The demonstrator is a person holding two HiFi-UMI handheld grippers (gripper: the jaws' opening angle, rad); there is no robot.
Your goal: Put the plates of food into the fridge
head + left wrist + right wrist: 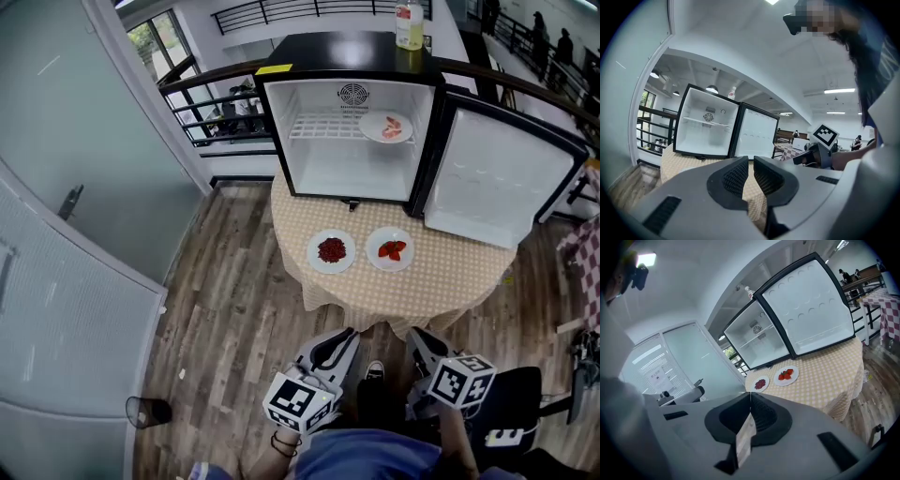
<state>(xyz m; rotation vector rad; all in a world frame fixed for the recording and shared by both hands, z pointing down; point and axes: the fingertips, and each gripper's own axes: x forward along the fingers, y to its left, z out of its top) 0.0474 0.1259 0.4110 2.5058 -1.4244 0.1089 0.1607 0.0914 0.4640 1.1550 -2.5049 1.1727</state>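
A small black fridge (352, 122) stands open on a round table (450, 277). One plate of pink food (385, 127) lies on the fridge's wire shelf. In front of the fridge sit a plate of dark red food (331, 251) and a plate of strawberries (391, 249); the right gripper view shows them as well, the dark red food (761, 383) and the strawberries (786, 375). My left gripper (345, 337) and right gripper (419, 337) hang short of the table's near edge, apart from the plates. Both are shut and hold nothing, the left gripper (751, 161) and the right gripper (750, 394).
The fridge door (502, 178) swings out to the right over the table. A bottle (409, 23) stands on the fridge top. A glass wall with a door (75, 234) runs along the left. A black bin (148, 410) sits on the wooden floor, a black chair (516, 403) at lower right.
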